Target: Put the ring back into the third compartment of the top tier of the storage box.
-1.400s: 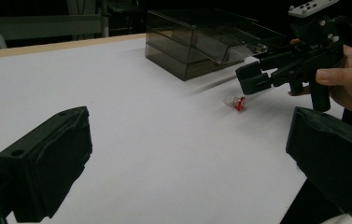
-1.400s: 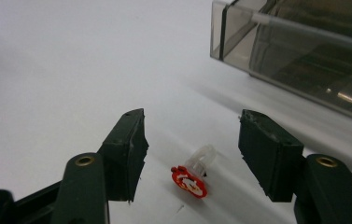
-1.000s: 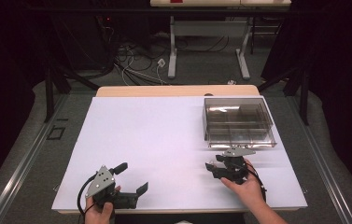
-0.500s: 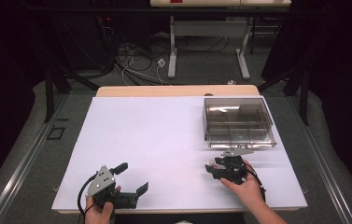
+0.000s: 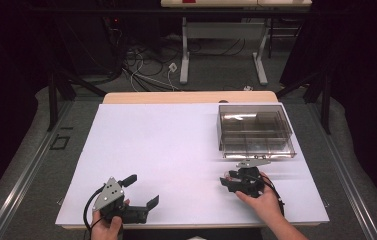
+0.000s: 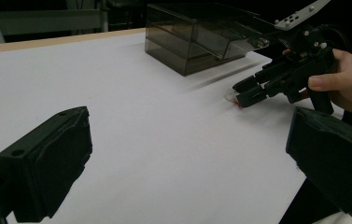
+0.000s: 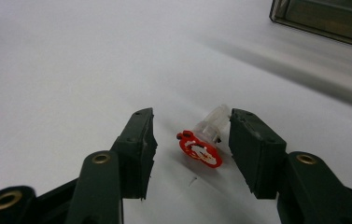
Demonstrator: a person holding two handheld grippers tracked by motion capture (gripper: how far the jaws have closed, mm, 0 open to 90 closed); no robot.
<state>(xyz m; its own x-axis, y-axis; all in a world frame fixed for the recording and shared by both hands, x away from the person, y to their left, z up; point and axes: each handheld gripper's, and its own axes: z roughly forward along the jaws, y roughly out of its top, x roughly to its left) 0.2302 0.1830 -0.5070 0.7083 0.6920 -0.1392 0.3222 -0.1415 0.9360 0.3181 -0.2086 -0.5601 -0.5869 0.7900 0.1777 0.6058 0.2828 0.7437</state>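
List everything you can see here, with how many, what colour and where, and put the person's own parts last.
Table: one, white top with a wooden far edge, centre of the high view.
Compartment box: one, smoky clear plastic, far right part of the table.
Small tube: one, clear with a red cap, lying on the table between the right gripper's jaws; the right-hand one looks to touch it, the other stands apart.
Cables: several, black and white, on the floor beyond the table.
Desk legs: two, grey, on the floor behind.
Left gripper: one, black, near left edge, jaws wide apart with nothing between.
Right gripper: one, black, near right, jaws have just been closing.
Hands: two, at the near edge.
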